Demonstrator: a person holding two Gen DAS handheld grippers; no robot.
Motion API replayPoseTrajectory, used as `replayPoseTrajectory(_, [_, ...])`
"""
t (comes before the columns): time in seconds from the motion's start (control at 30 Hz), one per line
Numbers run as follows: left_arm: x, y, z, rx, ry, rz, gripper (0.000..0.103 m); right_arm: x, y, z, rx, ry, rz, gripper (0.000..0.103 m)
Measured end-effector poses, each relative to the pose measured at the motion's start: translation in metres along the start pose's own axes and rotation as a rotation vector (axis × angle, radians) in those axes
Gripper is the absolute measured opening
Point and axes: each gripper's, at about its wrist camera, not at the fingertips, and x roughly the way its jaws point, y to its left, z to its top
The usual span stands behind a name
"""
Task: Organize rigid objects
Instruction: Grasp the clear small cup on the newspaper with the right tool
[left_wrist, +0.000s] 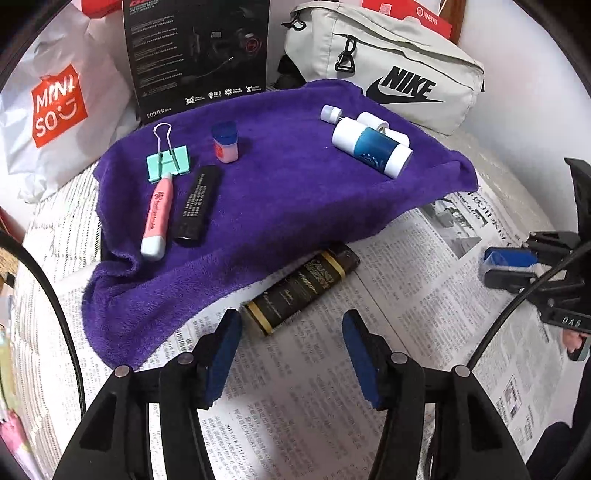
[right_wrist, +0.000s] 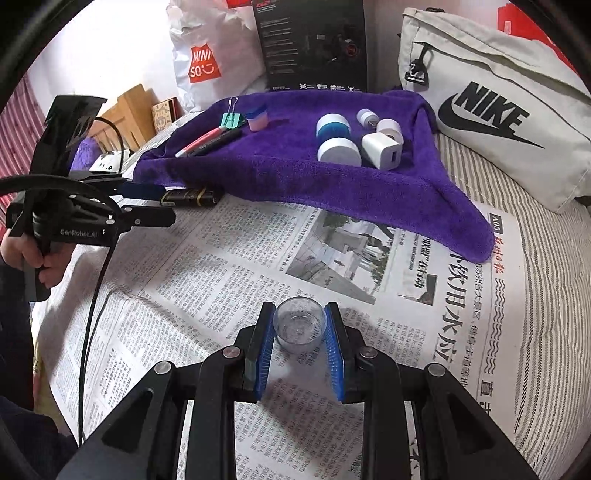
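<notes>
Black tube (left_wrist: 301, 288) lies half under the purple towel (left_wrist: 277, 177); left hand-held gripper (left_wrist: 291, 354), jaws apart and empty, could snag cloth. Right hand-held gripper (right_wrist: 300, 328) pinches a clear cup (right_wrist: 299, 325); it could slip.

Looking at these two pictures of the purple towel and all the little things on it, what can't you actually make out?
- Black and gold tube: its far end lies under the purple towel in the left wrist view.
- Black stick's white print: too small to read.
- Small clear cup: held between the right gripper's fingers, which cover its sides.
- White charger plug: nearly hidden behind the blue and white bottle in the left wrist view.
</notes>
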Motion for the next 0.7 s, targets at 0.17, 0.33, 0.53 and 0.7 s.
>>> replayPoseTrajectory(0.17, [0.005, 0.008, 0.006, -0.002, 0.009, 0.021, 0.055, -0.002, -0.006, -0.001, 0.007, 0.003, -0.015, 0.027])
replayPoseTrajectory(0.33, [0.010, -0.001, 0.009, 0.058, 0.004, -0.011, 0.054, -0.005, -0.009, -0.002, 0.005, 0.012, -0.033, 0.027])
replayPoseTrajectory(0.53, [0.005, -0.016, 0.001, 0.116, 0.019, -0.023, 0.054, -0.009, -0.019, -0.005, 0.023, 0.021, -0.063, 0.027])
replayPoseTrajectory(0.7, [0.010, -0.013, 0.010, 0.120, 0.010, -0.009, 0.054, -0.010, -0.021, -0.006, 0.028, 0.022, -0.068, 0.027])
